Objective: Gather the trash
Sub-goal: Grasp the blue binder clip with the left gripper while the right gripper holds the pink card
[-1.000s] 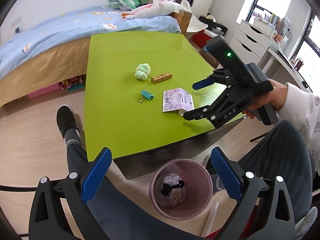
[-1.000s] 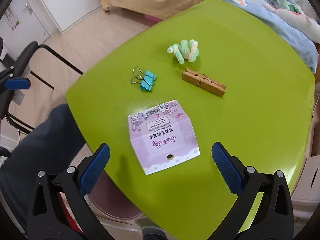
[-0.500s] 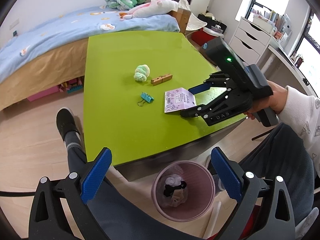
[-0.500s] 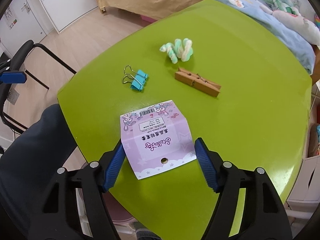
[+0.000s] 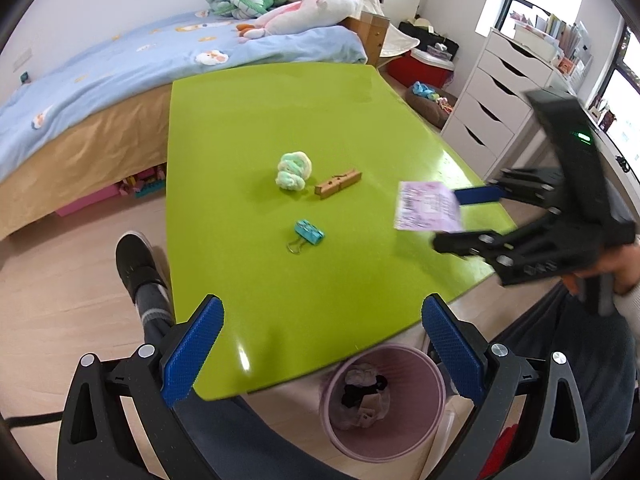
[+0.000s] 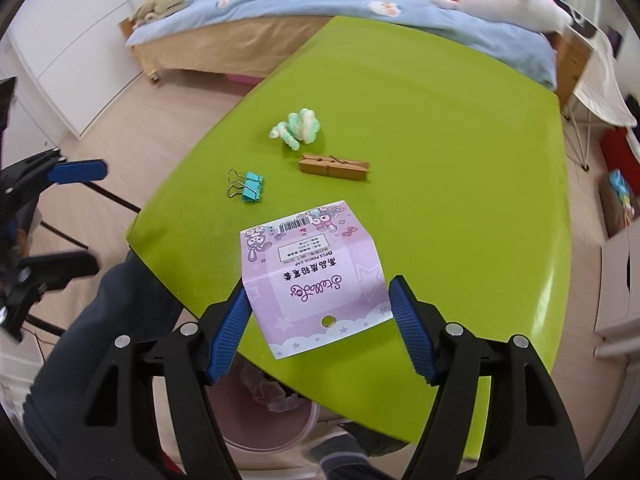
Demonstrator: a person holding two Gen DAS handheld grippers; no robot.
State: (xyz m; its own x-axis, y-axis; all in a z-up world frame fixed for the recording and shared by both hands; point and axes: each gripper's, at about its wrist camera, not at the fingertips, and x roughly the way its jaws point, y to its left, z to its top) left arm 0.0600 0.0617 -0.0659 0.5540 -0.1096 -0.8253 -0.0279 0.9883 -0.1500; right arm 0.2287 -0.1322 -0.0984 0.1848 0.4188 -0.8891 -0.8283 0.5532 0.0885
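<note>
The right gripper (image 6: pixel 318 322) has its blue-padded jaws partly closed on the edges of a pink printed paper card (image 6: pixel 314 274), lifted off the lime-green surface (image 6: pixel 460 208). Beyond the jaws lie a teal binder clip (image 6: pixel 250 187), a wooden clothespin (image 6: pixel 334 166) and a green-white fluffy wad (image 6: pixel 298 128). The left gripper (image 5: pixel 320 346) has its jaws wide apart and empty above the surface's near edge, a pink plastic bin (image 5: pixel 384 400) below them.
</note>
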